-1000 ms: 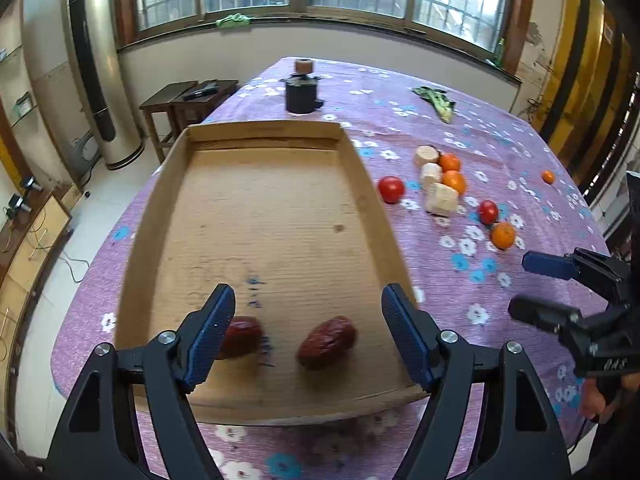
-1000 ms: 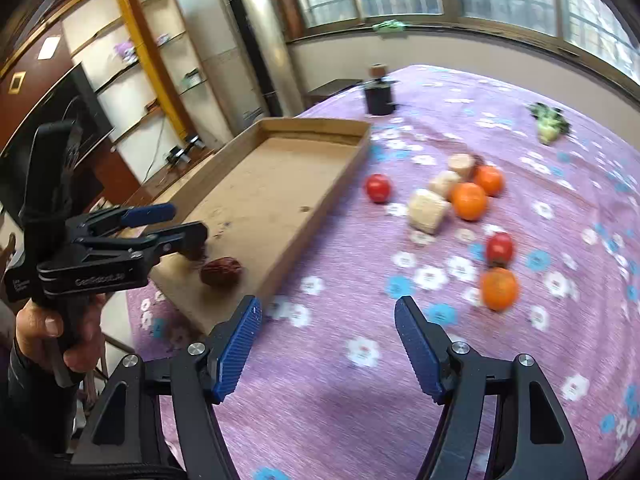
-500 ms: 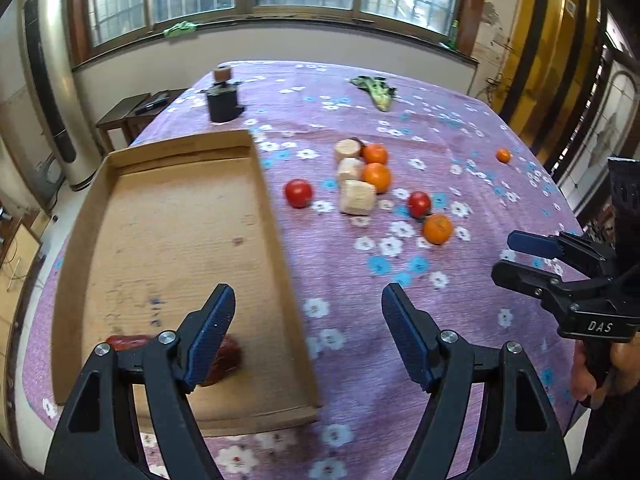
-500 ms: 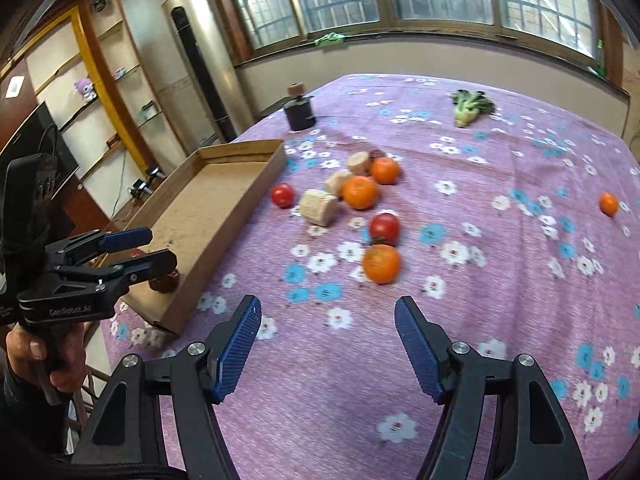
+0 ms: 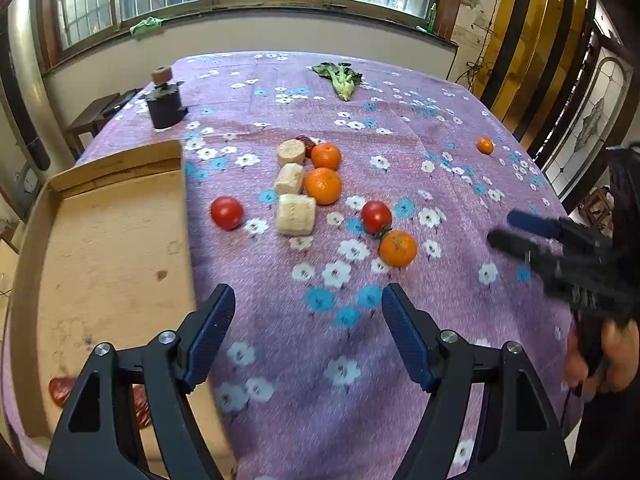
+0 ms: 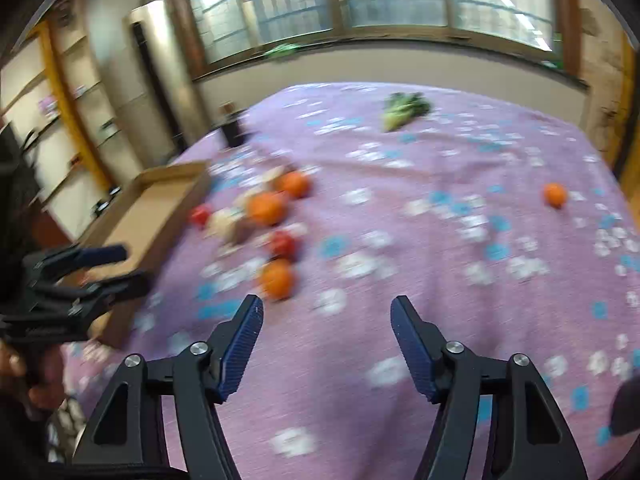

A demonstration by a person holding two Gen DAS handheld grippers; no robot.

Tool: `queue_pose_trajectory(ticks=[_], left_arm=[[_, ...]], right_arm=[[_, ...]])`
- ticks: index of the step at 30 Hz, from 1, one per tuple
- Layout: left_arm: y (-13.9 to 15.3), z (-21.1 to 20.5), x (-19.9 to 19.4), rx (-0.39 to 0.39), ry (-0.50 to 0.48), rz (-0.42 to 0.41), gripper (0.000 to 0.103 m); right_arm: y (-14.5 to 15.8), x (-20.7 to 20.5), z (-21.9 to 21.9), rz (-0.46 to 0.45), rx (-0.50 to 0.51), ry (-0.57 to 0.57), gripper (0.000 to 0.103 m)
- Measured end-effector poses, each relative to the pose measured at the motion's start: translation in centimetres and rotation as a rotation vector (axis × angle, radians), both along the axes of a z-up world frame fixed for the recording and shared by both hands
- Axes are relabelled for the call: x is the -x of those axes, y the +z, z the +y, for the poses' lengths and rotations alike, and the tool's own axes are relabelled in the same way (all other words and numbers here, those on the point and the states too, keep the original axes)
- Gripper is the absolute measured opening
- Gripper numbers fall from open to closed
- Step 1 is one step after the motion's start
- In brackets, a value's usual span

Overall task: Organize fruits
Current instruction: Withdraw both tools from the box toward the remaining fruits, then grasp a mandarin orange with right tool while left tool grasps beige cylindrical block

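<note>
A cardboard tray lies at the left of the purple flowered cloth, with red dates at its near end, partly behind my left finger. Mid-table sit two tomatoes, three oranges and pale cut chunks. A small orange lies alone far right. My left gripper is open over bare cloth beside the tray. My right gripper is empty, its jaws closing, just short of the nearest orange. That view is blurred.
A leafy green vegetable lies at the far end of the table. A dark pot with a cork-like top stands at the far left. A hand holds the right gripper at the table's right edge. Windows line the back wall.
Both views have swung right, from the tray toward the loose fruit. The dates slid out from between my left fingers to the lower left. The right jaws have narrowed slightly.
</note>
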State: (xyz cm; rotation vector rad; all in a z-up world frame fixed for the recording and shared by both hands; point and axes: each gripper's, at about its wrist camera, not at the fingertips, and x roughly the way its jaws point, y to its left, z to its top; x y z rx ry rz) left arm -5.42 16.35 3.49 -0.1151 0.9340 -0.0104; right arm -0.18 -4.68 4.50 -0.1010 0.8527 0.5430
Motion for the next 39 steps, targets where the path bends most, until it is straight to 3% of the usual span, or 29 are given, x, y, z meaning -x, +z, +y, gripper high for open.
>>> queue_pose_trajectory(ticks=[6,12,15,21,25,26,28,31,39], left_arm=[[-1.3,-0.3,-3.8,0.015,0.021,0.033,0.076],[-2.6,-0.6,-7.3,-0.012,0.052,0.063,0.076],[-3.4,-0.8,-8.8,-0.049,0.063,0.081,0.076],[-5.2,-0.4,-10.5,-0.037,0.073,0.121,0.073],[-5.9,-0.9,-11.0,-0.076,0.064,0.111,0.059],[-5.9,-1.0,-11.1,-0.080,0.059,0.103,0.049],[-5.7,-1.0,-11.2,-0.073,0.052,0.093,0.032],[-5.3,-0.7,-10.9,-0.021,0.039,0.080,0.030],[-3.2,-0.9,-8.4,-0.003,0.027,0.030,0.030]], right_arm=[[0.0,-7.2,-6.5,-0.003,0.003,-0.236,0.064],[-0.5,-14.1,-12.0,-0.007,-0.014,-0.397,0.064],[-1.0,-16.7,-13.3,0.000,-0.020,-0.432,0.065],[-2.8,-20.9,-13.6,0.016,0.024,-0.466,0.063],[-4.9,-23.0,-13.4,0.048,0.094,-0.483,0.046],[-4.9,-23.0,-13.4,0.028,0.102,-0.487,0.037],[-4.8,-23.2,-13.3,0.030,0.092,-0.475,0.034],[-4.4,-22.0,-12.7,0.009,0.078,-0.452,0.033],[-2.0,-13.8,-7.6,0.013,-0.043,-0.255,0.033]])
